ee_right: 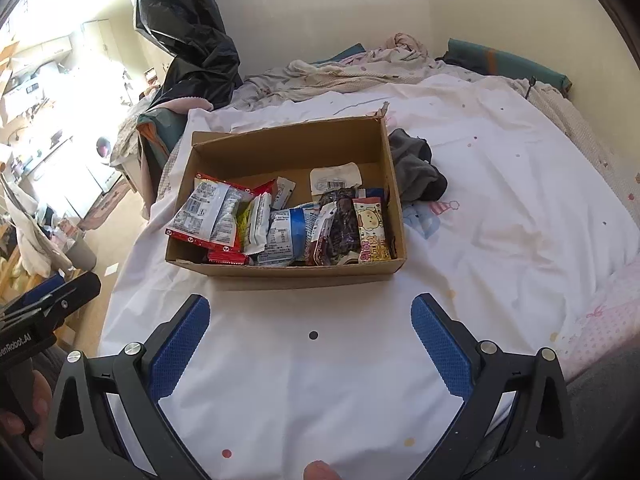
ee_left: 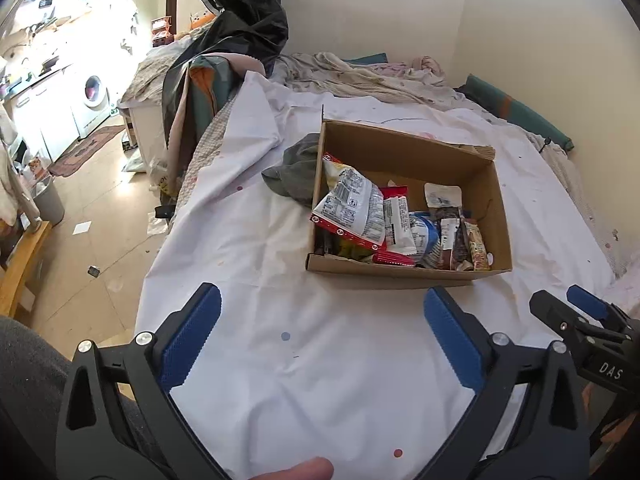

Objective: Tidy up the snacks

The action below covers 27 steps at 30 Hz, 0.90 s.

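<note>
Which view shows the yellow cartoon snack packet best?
The right wrist view: the yellow packet faces the camera at the box's right end, its cartoon face clear. The left wrist view shows it edge-on and partly hidden.

A cardboard box (ee_right: 298,152) sits on the bed sheet (ee_right: 500,200). Snack packets (ee_right: 280,224) lie inside the box, crowded toward its near wall. A crumpled cloth (ee_right: 416,168) lies on the sheet, touching the box's right side in the right wrist view. Rumpled bedding (ee_right: 340,72) lies behind the box.
</note>
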Available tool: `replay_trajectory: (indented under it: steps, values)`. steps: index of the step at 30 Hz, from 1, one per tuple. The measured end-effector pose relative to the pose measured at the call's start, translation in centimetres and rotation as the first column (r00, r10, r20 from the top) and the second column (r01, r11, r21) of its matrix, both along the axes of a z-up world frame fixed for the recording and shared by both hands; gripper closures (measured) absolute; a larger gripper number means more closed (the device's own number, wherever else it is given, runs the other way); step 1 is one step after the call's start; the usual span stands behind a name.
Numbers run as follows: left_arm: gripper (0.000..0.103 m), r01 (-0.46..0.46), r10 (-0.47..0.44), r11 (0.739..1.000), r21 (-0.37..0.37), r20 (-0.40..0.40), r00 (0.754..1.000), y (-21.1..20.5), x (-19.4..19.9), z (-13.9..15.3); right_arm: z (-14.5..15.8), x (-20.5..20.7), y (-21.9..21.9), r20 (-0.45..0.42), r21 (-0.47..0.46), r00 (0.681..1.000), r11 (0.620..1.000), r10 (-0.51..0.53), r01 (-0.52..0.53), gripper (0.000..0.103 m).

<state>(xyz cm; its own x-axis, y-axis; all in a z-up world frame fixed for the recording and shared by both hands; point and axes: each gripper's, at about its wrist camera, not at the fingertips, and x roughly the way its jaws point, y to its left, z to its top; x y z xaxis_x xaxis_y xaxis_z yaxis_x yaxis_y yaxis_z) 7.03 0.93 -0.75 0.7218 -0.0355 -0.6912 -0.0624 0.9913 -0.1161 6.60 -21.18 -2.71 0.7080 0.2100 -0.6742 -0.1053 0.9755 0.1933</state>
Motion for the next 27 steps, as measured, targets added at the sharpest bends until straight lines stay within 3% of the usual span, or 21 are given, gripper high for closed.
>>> replay_trajectory:
  steps: [27]
  values:
    - [0.002, 0.007, -0.008, 0.999, 0.042, 0.003, 1.000, -0.34, 0.04, -0.17, 0.19, -0.02, -0.53, 0.018, 0.015, 0.999, 0.999, -0.032, 0.031, 0.000]
